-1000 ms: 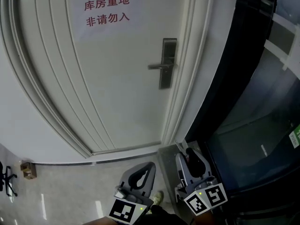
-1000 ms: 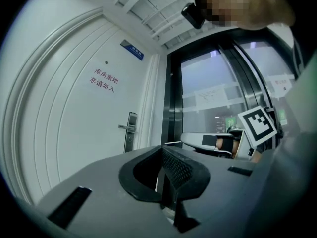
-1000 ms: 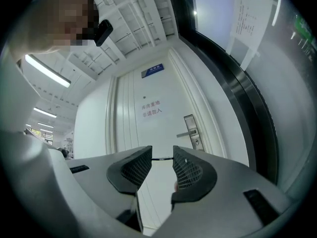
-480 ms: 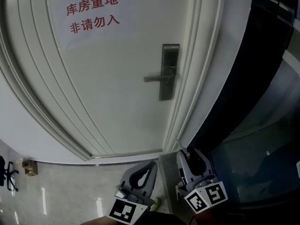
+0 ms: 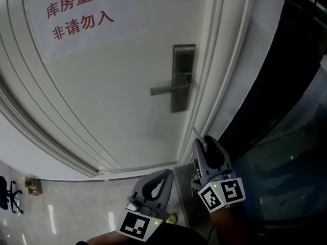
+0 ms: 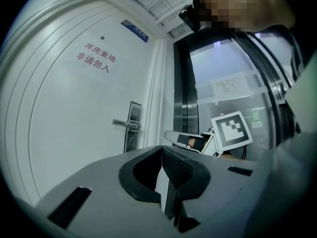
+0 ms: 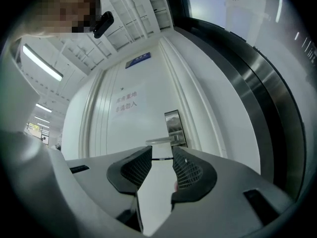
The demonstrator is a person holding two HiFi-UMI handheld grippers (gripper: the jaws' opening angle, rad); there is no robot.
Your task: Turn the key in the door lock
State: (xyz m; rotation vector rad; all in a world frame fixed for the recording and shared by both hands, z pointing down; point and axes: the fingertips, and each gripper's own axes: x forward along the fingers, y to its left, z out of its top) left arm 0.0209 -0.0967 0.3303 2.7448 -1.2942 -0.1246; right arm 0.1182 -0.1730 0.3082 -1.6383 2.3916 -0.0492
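low, right gripper point(image 5: 207, 144) pinching thin strip point(image 7: 162, 158) toward handle point(image 5: 167, 89), left gripper point(image 5: 161, 176) lower

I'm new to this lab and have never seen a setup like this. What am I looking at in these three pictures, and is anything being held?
There is no robot here: a person carries a two-jaw tool in each hand. The head view comes from a camera on the person's head, looking down at a white door with a red-lettered sign, a lock plate and a lever handle. The left tool and right tool show at the bottom. The other two pictures come from cameras riding on each tool. The left tool's jaws are together, with nothing in them. The right tool's jaws pinch a thin dark strip, probably the key seen edge-on.
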